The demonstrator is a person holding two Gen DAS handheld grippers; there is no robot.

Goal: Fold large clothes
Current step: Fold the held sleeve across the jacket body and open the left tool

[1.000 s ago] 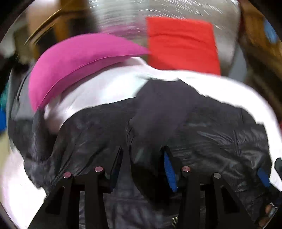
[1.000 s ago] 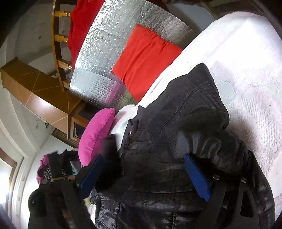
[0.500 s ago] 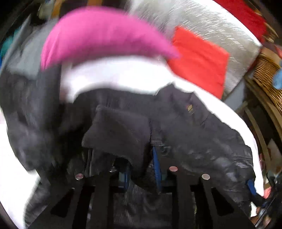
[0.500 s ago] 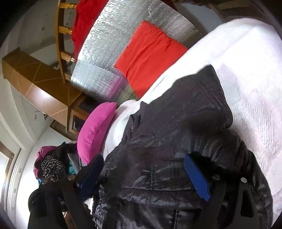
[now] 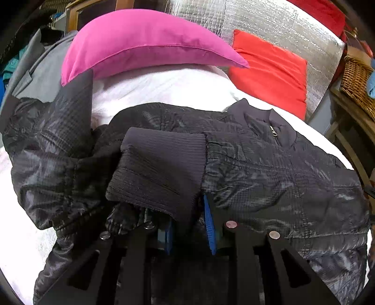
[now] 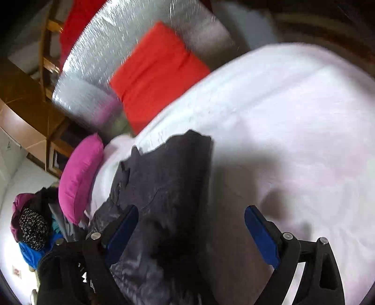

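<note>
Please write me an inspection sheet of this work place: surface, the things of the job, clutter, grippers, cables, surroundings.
Surface: white bedcover, bare on one side.
Job's things: black jacket spread out, its ribbed cuff raised in front of the left wrist camera.
Clutter: pink cushion and red cushion at the bed's far end.
Grippers: left gripper shut on the ribbed cuff, jaws opening slightly; right gripper open over the jacket's edge, jaws closing.
Cables: nothing seen.
Surroundings: silver foil panel, wicker basket, clothes pile.
</note>
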